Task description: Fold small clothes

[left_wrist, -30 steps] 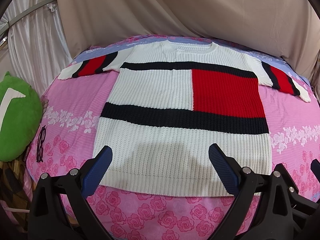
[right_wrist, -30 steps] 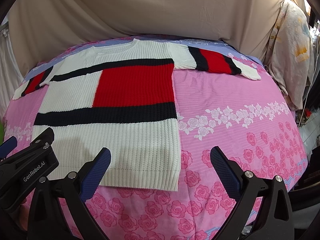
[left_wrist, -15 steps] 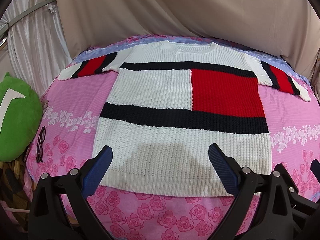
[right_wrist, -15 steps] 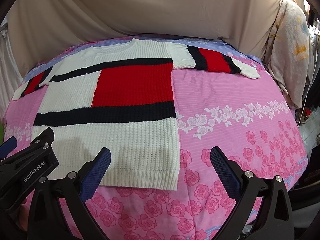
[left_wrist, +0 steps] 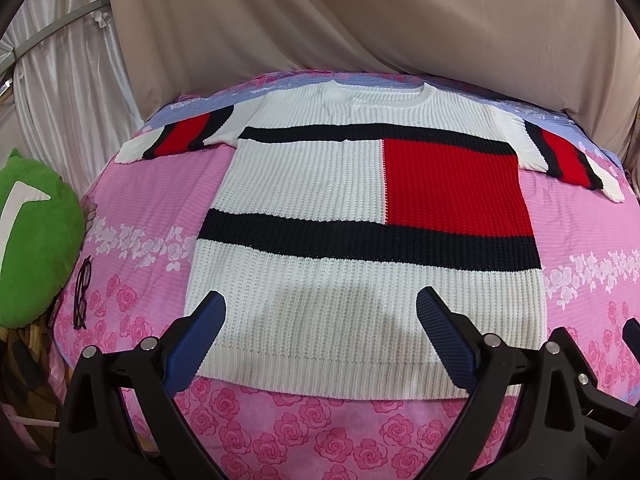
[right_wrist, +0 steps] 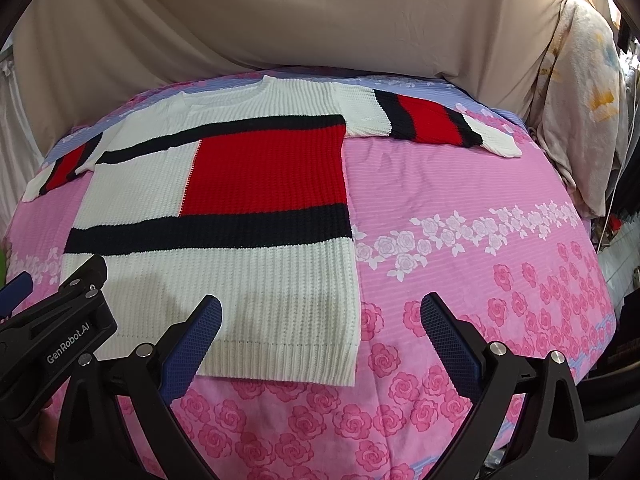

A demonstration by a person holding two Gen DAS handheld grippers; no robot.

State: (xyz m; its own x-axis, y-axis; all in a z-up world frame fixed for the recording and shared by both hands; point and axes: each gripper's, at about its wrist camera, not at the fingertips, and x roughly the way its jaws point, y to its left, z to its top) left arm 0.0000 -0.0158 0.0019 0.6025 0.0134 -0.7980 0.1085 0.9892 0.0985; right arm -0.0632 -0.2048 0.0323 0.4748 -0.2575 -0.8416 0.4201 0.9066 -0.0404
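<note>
Chunky-knit sweater (left_wrist: 360, 216) lies flat, sleeves out, on the pink rose bedsheet (right_wrist: 480, 248), left gripper (left_wrist: 320, 320) and right gripper (right_wrist: 320, 320) both wide and empty above its hem — pinch each hem corner cleanly, I'd say.

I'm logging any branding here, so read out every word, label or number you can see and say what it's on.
"GenRobot.AI": white lettering on the black body of the left gripper, seen in the right wrist view.
Nothing else is readable; the sweater shows no visible label.
</note>
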